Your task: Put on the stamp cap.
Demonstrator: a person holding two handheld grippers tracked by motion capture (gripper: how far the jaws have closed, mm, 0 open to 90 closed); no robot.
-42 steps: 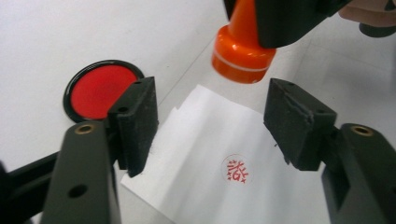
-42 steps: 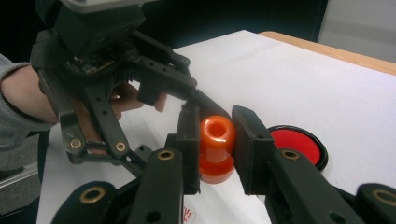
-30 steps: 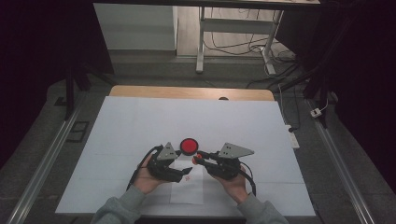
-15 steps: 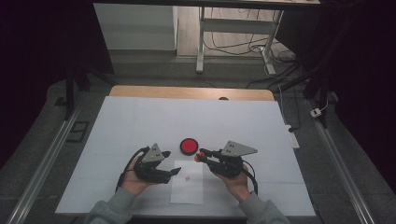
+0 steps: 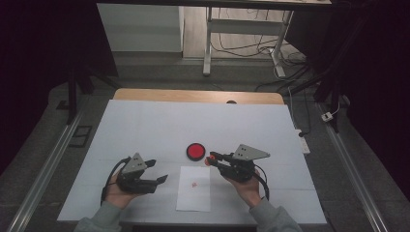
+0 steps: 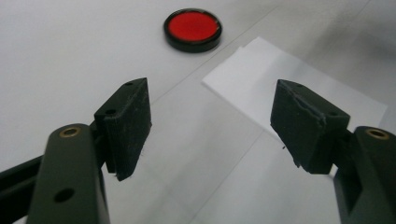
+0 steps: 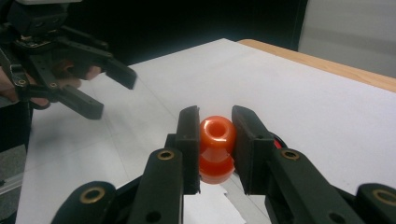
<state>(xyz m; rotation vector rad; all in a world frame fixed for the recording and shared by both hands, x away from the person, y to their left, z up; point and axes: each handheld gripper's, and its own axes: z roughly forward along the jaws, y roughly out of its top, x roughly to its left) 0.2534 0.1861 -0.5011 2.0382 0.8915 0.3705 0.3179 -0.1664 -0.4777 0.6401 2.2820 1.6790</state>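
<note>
Nearest me, my left gripper (image 5: 155,172) sits low at about 7 o'clock on the white table (image 5: 145,125), jaws standing wide with nothing between them. They have just been easing in a touch, onto nothing. In the left gripper view they frame bare table, with the corner of the paper (image 6: 299,88) off to the right.

The paper (image 5: 194,187) lies at 6 o'clock between my two hands, flat, with a small red mark (image 5: 194,184) near its middle. I judge the stamping is done and this is the put-away step.

My right gripper (image 5: 211,158), at about 5 o'clock, is clamped on the orange stamp (image 7: 215,149): the pads pinch its knobbed handle from both sides, and it is carried clear of the sheet, just beside the red ink pad (image 5: 196,151).

That pad sits a little past the paper at 12 o'clock from it, round, black-rimmed, lid off. Next, I think, the stamp wants setting down on open table or back at the pad; that calls for a slow lowering and a clean release so it does not tip or smear.

Room is generous: the far half of the table is bare out to the wooden edge (image 5: 193,95) at 12 o'clock. The near edge is close under my wrists, so I would work outward.
</note>
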